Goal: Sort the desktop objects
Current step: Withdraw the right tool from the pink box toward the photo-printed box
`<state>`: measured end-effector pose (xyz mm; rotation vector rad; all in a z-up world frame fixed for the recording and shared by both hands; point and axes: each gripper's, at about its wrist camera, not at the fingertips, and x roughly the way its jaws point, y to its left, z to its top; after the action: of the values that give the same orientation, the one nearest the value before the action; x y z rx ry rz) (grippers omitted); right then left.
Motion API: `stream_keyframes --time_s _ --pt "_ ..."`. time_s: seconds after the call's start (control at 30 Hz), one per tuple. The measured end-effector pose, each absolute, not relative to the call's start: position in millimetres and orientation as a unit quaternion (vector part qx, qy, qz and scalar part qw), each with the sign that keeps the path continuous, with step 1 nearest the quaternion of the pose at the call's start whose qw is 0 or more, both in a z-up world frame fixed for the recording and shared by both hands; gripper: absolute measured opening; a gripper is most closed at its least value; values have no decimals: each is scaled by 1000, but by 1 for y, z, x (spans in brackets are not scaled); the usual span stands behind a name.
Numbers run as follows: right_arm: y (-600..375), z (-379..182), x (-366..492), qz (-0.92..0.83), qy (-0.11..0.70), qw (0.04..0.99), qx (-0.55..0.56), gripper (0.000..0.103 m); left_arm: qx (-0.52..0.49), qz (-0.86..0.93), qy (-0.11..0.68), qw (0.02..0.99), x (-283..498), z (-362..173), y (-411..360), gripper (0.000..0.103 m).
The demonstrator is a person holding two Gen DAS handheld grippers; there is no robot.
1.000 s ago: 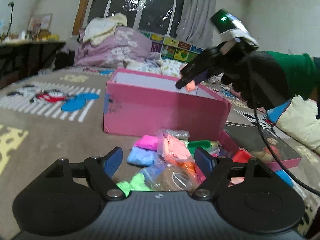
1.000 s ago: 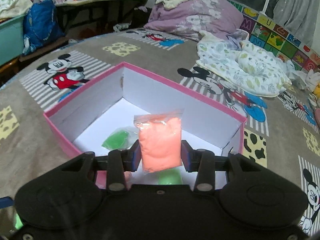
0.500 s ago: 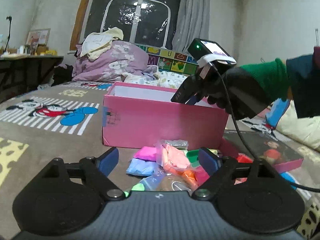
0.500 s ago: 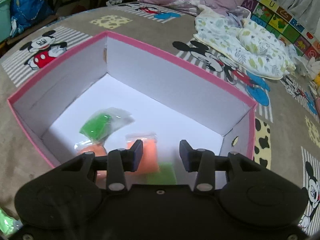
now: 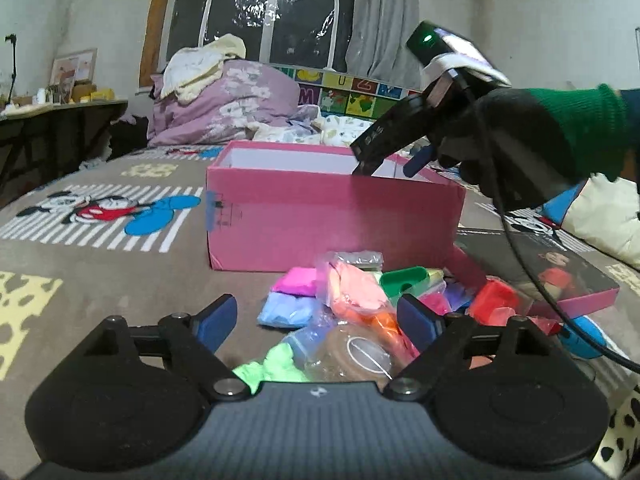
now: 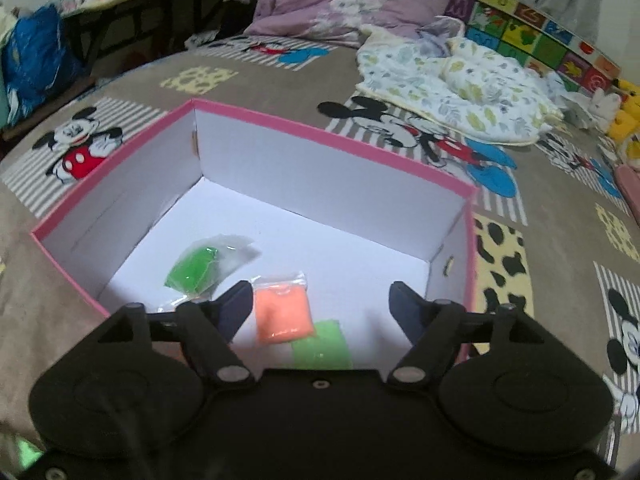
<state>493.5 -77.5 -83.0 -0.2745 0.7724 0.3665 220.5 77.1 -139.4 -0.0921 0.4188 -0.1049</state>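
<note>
Right gripper (image 6: pixel 322 306) jaws apart over pink box (image 6: pixel 336 142); orange packet (image 6: pixel 282 314) inside. Left gripper (image 5: pixel 318 316) jaws apart, empty.

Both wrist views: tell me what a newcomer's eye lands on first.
The pink box on the cartoon-print blanket, with an orange clay bag lying on its white floor below the open right gripper. Then the bright heap of clay bags in front of the box, just ahead of the open left gripper.
</note>
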Motion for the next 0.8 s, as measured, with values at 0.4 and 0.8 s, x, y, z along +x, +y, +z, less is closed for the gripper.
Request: stream_keyframes --time_s 0.4,0.8 --pt "-107 -59 429 169 353 914 -111 85 -66 -57 216 972 221 -142 79 87" --pt "-216 -58 348 115 330 934 -77 87 -58 -99 178 977 201 -134 58 87"
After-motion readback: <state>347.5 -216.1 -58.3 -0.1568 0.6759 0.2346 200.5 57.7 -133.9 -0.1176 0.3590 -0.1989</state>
